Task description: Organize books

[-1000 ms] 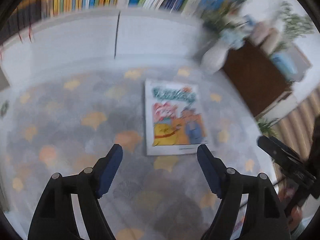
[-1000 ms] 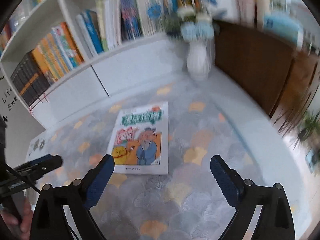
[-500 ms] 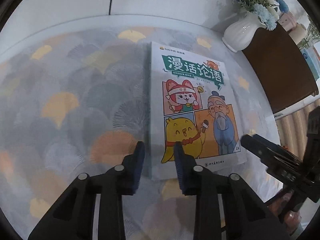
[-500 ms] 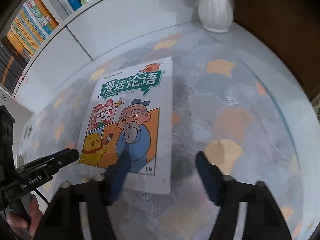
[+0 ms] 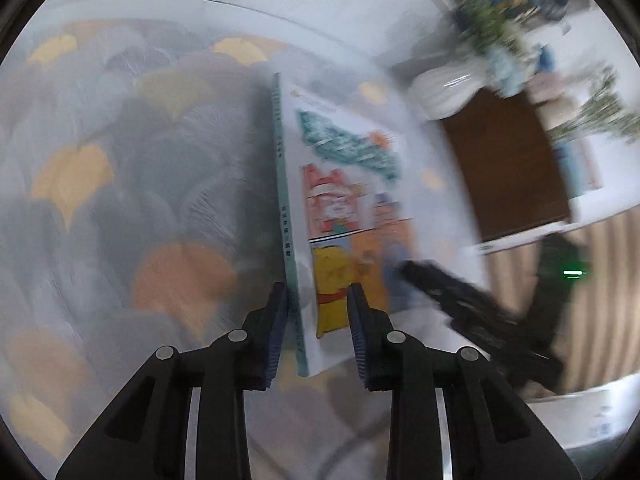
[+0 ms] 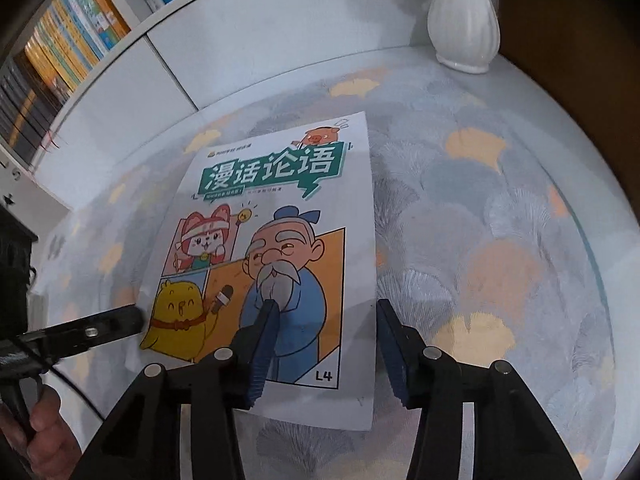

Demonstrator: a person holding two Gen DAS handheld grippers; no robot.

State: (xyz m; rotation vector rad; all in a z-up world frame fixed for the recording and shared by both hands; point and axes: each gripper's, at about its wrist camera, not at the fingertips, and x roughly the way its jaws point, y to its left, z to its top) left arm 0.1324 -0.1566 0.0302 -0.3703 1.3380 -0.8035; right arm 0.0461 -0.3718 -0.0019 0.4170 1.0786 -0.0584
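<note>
Book: your comic book (image 6: 276, 256) lies on the rug (image 6: 500, 240) with its cover up, title at the 12 o'clock end and the "L4" corner toward 6 o'clock. In the left wrist view the same book (image 5: 344, 216) shows its green spine edge raised off the rug, cover facing 3 o'clock; that picture is blurred.

Left gripper: your left gripper (image 5: 318, 320) straddles the spine corner at the book's near end. Its jaws stand narrow, one finger (image 5: 276, 320) against the spine side and the other on the cover over the yellow chick. They have just been closing, with the book between them. It looks like a grip on the book, though the blur leaves the pad contact a little unsure.

Right gripper: your right gripper (image 6: 326, 340) sits over the book's near right corner. One finger (image 6: 264, 340) rests on the cover at the old man's blue robe; the other stands just past the book's right edge at 3 o'clock. The jaws have just been closing, the book's edge between them, and a gap still shows.

Surroundings: a white vase (image 6: 464, 28) stands at 1 o'clock beyond the rug, and shelved books (image 6: 72, 48) fill the 10 o'clock corner above white cabinet doors (image 6: 240, 40).
</note>
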